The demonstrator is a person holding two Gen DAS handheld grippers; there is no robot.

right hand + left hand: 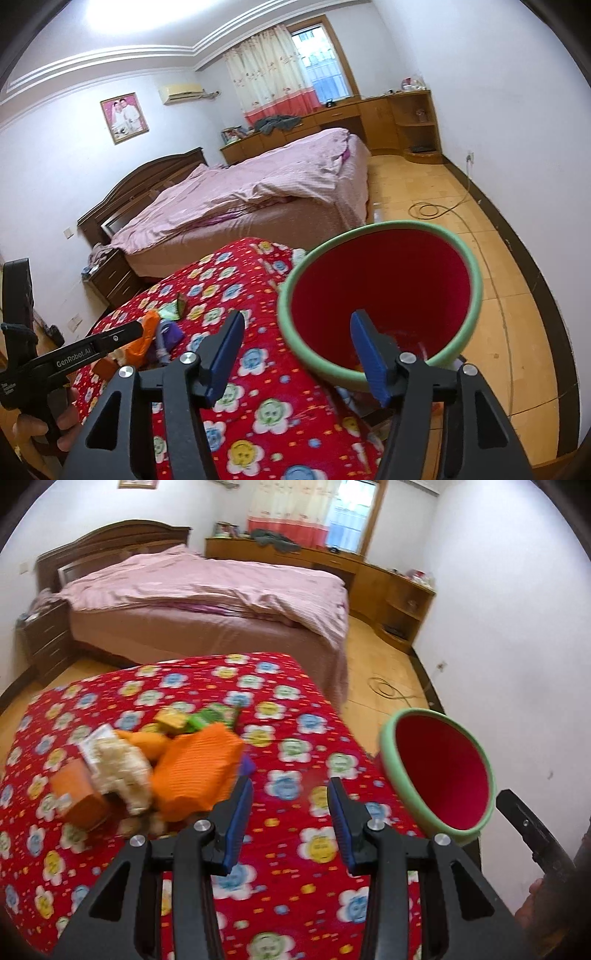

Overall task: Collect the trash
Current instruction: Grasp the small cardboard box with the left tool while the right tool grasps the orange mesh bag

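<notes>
A pile of trash lies on the red flowered cover (295, 716): an orange ribbed wrapper (199, 771), a white crumpled piece (123, 771), an orange box (79, 797) and green and yellow packets (199, 716). My left gripper (291, 794) is open and empty, just right of the pile. A red bin with a green rim (439, 771) hangs tilted off the cover's right edge. In the right wrist view my right gripper (295, 328) is open, its right finger (369, 358) inside the bin (380, 280), the rim between the fingers. The trash (147, 332) shows at left.
A pink bed (207, 602) with a dark headboard stands behind the cover. Wooden cabinets (391, 587) run along the far wall under the window. A nightstand (48, 638) is at left. A cable (432, 210) lies on the wooden floor.
</notes>
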